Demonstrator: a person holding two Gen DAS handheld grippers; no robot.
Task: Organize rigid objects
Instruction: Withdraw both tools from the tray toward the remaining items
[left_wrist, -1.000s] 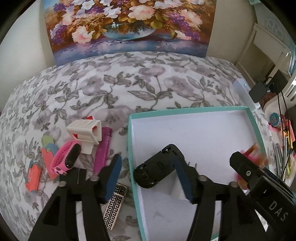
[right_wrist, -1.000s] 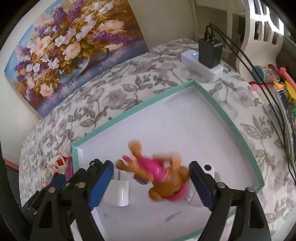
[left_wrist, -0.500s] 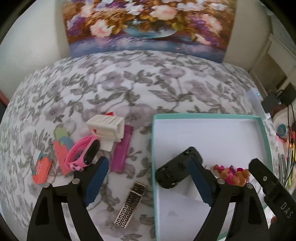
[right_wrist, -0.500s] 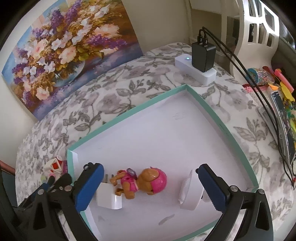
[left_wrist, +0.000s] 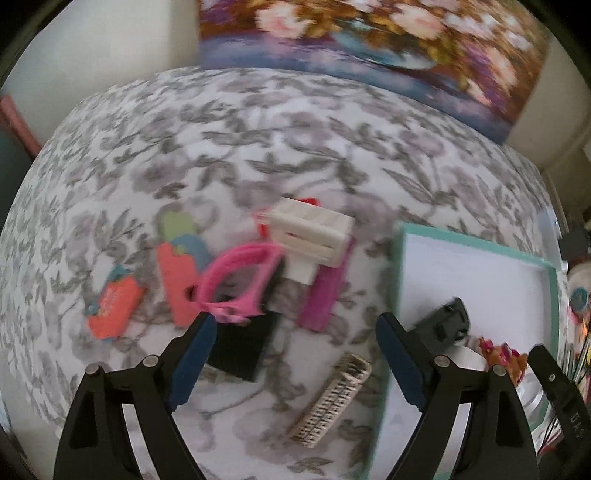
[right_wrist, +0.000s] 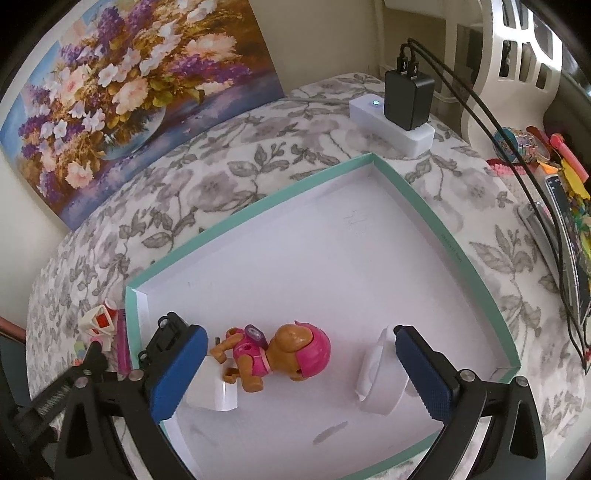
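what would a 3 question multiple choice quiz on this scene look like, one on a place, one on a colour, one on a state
1. Where does the toy pup lie?
A. in the box
B. on the bedspread
C. on the power strip

2. What colour is the box rim?
A. red
B. teal
C. black

3. How does the right gripper stand?
A. shut on the pup
B. shut on nothing
C. open, pads clear of the pup

Answers:
1. A, it lies on the white floor of the box.
2. B, the rim is teal around the white inside.
3. C, both blue pads stand wide apart with a gap on each side of the pup.
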